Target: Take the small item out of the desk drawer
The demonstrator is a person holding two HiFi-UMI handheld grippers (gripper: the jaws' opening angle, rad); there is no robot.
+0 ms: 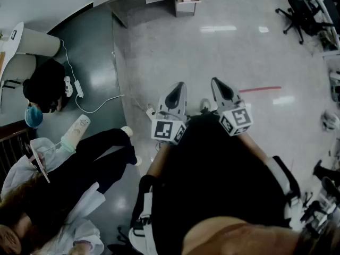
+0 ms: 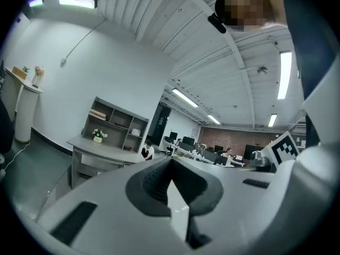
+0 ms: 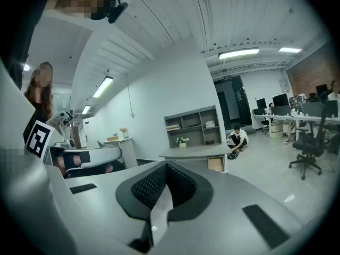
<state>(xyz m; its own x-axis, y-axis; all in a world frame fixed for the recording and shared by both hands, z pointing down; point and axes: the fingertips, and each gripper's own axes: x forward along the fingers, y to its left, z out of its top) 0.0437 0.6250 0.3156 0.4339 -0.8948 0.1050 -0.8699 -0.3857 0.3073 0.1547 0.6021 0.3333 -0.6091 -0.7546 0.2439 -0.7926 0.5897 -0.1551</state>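
While the person holds two tools side by side before the chest, tips tilted up and outward, the left tool and the right tool are both clenched on nothing. One counter stands well apart across the floor, its one drawer pulled open at the right end (the small item is too far off to make out).

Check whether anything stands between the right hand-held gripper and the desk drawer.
Nothing visible does. The right hand-held gripper, jaws shut and empty, faces the desk across bare floor, and the drawer stands open. A person crouches beyond the desk, off that line. The small item itself cannot be made out.
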